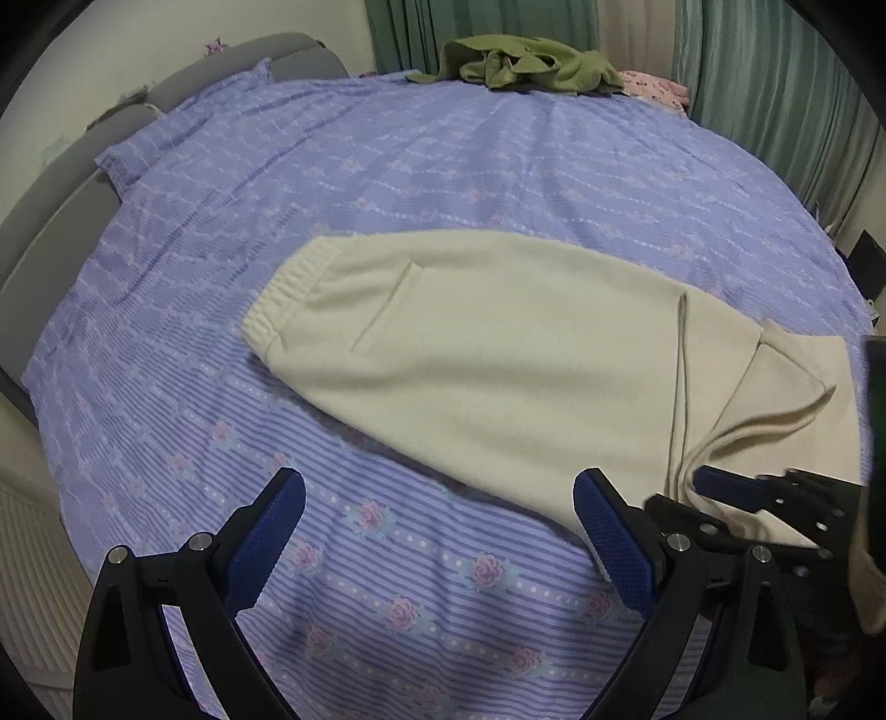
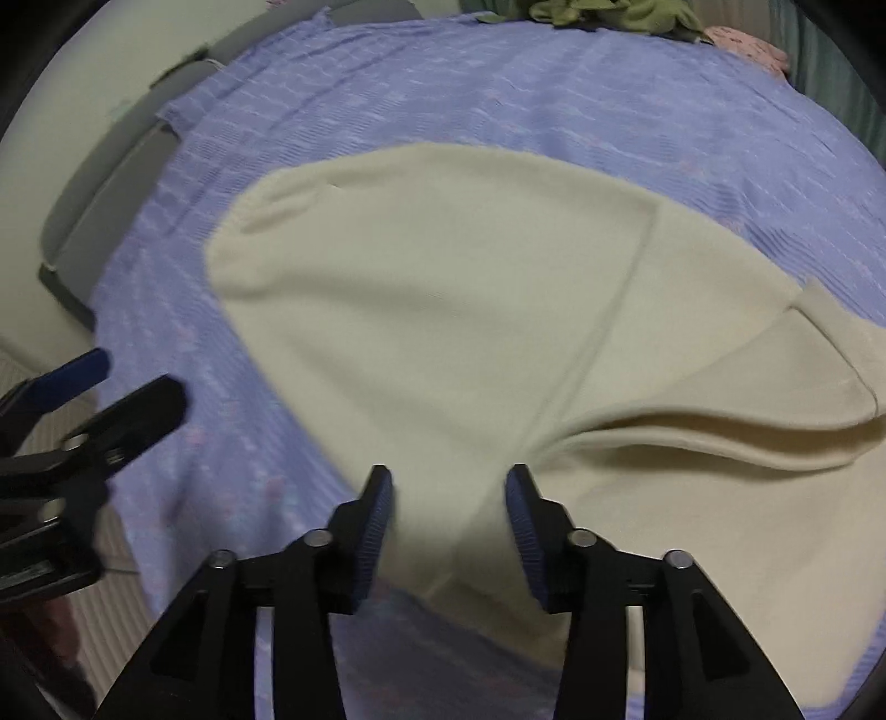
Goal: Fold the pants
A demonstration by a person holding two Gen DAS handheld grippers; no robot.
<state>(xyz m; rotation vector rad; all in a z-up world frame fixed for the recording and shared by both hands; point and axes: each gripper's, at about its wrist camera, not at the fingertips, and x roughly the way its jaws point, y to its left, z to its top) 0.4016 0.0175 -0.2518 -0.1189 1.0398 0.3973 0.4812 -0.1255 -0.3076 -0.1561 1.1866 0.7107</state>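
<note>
Cream pants (image 1: 498,360) lie flat on our striped lilac bedspread (image 1: 387,581).
Our left gripper (image 1: 437,531) gapes wide, empty; our right gripper (image 2: 448,493) hangs parted over their near edge.

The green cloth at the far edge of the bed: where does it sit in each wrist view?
Left wrist: green cloth at top centre, on the far edge of the bed.
Right wrist: green cloth cut off by the top edge, right of centre.
Shared landmark: cream pants mid-bed.
</note>
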